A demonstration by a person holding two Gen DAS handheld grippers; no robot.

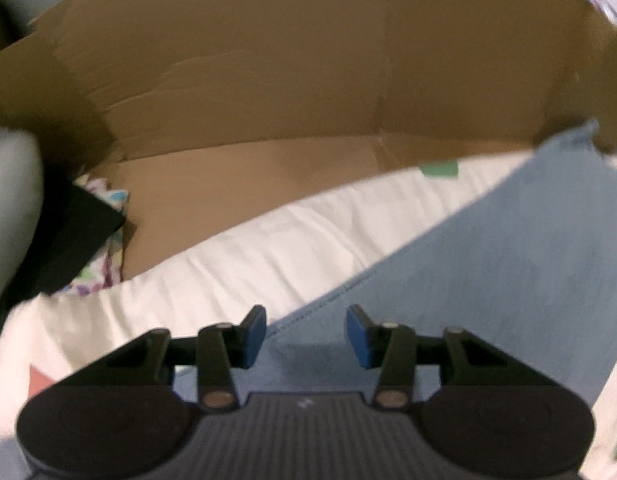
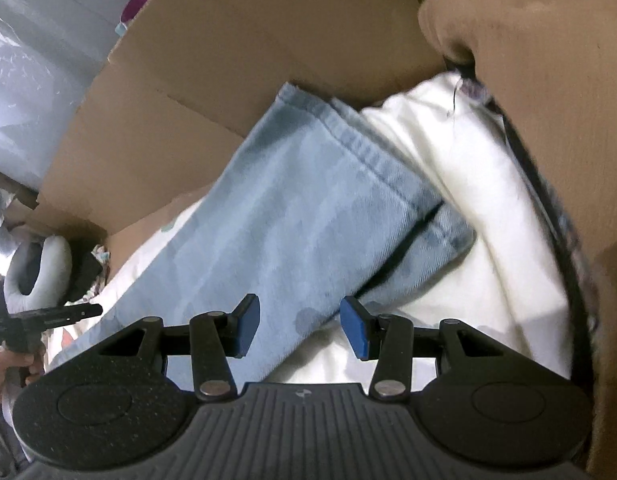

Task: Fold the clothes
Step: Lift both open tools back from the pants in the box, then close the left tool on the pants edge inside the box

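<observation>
The folded light-blue jeans (image 2: 308,216) lie on white cloth (image 2: 468,208) inside the cardboard box (image 2: 228,60), long axis running diagonally away from both claws, directly under the left claw (image 1: 306,338) and the right claw (image 2: 300,330), each released and empty.

Brown cardboard box (image 1: 268,60) walls all round; pale wall (image 2: 48,40) behind.

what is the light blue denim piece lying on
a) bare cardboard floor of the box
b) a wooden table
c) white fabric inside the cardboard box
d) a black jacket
c: the light blue denim rests across the white fabric, with the cardboard box walls rising behind both.
</observation>
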